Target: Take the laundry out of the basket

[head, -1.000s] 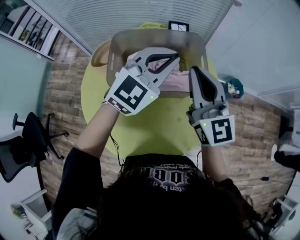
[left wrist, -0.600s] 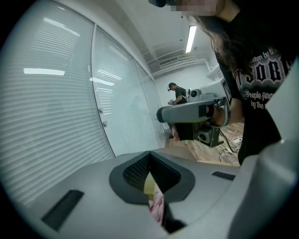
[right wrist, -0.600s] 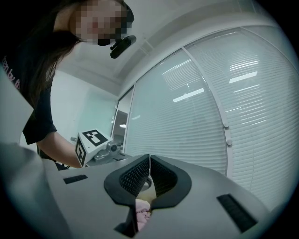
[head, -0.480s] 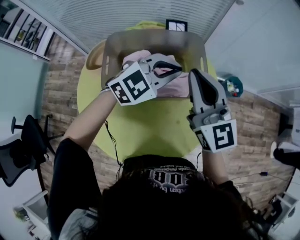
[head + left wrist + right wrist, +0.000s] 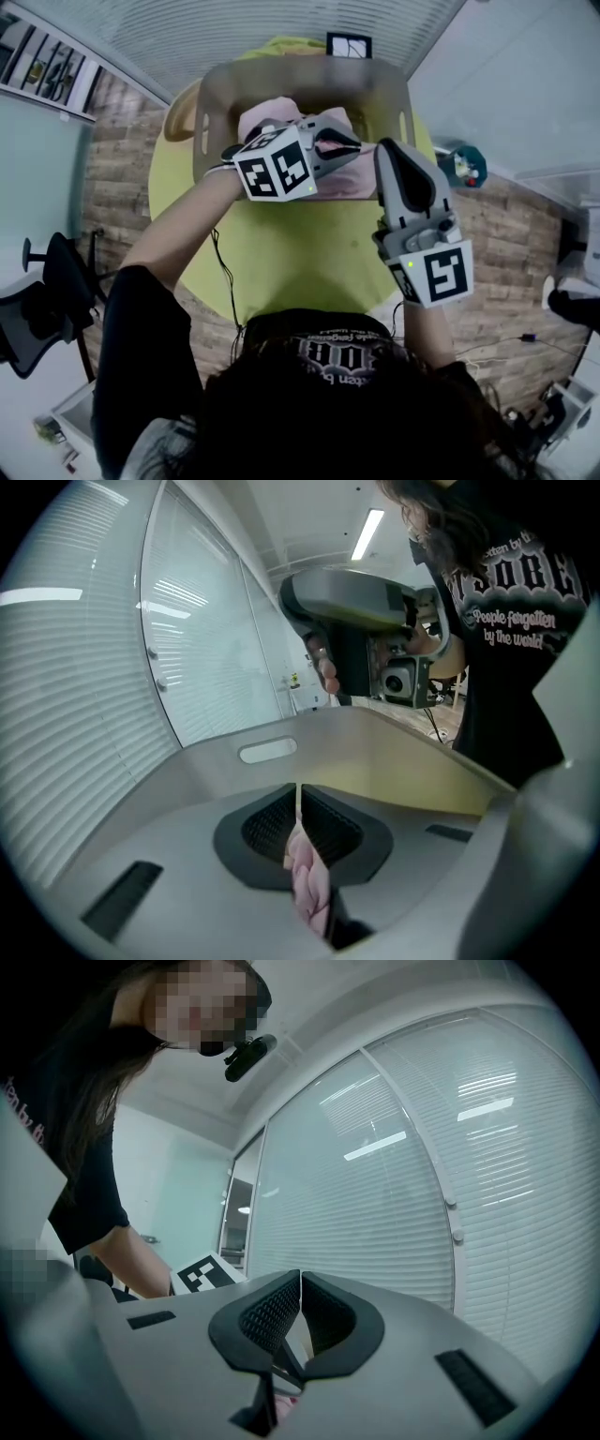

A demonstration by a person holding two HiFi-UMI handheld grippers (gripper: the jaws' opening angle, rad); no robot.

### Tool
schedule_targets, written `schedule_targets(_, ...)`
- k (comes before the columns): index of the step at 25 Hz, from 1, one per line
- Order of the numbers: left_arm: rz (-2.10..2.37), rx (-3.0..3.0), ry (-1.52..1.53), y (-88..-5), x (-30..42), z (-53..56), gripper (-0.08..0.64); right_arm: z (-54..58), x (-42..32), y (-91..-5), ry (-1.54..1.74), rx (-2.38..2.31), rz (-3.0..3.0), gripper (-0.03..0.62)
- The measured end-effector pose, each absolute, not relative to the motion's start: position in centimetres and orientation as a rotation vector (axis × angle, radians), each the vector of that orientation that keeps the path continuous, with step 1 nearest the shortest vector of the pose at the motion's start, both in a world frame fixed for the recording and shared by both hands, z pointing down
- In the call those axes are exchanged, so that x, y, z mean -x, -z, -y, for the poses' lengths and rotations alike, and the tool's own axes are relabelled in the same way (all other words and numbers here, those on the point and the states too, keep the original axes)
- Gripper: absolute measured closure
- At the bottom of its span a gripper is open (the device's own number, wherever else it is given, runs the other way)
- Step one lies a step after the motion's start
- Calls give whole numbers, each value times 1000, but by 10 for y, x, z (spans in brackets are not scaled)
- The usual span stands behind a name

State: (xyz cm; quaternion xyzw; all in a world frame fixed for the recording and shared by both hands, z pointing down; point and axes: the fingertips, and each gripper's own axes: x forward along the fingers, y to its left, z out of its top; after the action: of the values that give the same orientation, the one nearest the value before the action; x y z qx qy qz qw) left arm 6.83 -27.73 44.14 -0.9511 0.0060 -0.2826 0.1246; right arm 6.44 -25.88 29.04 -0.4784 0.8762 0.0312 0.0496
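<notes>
Head view, near to far: dark hair (image 5: pixel 309 422) and a black shirt (image 5: pixel 328 349) are seen at the lower edge. Beyond them, the right gripper (image 5: pixel 387 150) is held over the yellow-green round table (image 5: pixel 281 253), just beside the right wall of the basket (image 5: pixel 300 80). In the right gripper view its jaws are seen pressed together, with nothing made out between the pads. The left gripper (image 5: pixel 356 150) is reached into the basket, which is stood on the far half of the table. In the left gripper view its jaws are seen clamped on a fold of pink laundry (image 5: pixel 307 878), the rest of which is gathered inside the basket. A black-and-white marker card (image 5: pixel 349 44) is laid at the table's far edge.
</notes>
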Motion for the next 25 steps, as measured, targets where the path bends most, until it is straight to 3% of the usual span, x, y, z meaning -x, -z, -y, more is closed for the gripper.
schedule_targets(8,78,2785,931,-466,-61,277,364,262,-69,-298,-59,1464,-2663,563)
schedule_targets(15,215,2755,1083,-495,-56,263,240,262,-67,-301,-41,1450,-2670,563)
schedule_targets(21,296,2694,1212,-521,-53,262,180,262,-67,-301,-37,1446,-2672,563)
schedule_targets(25,329,2649,1286,-540,-50,262,176,262,-68,-302,-33,1448,-2671,563)
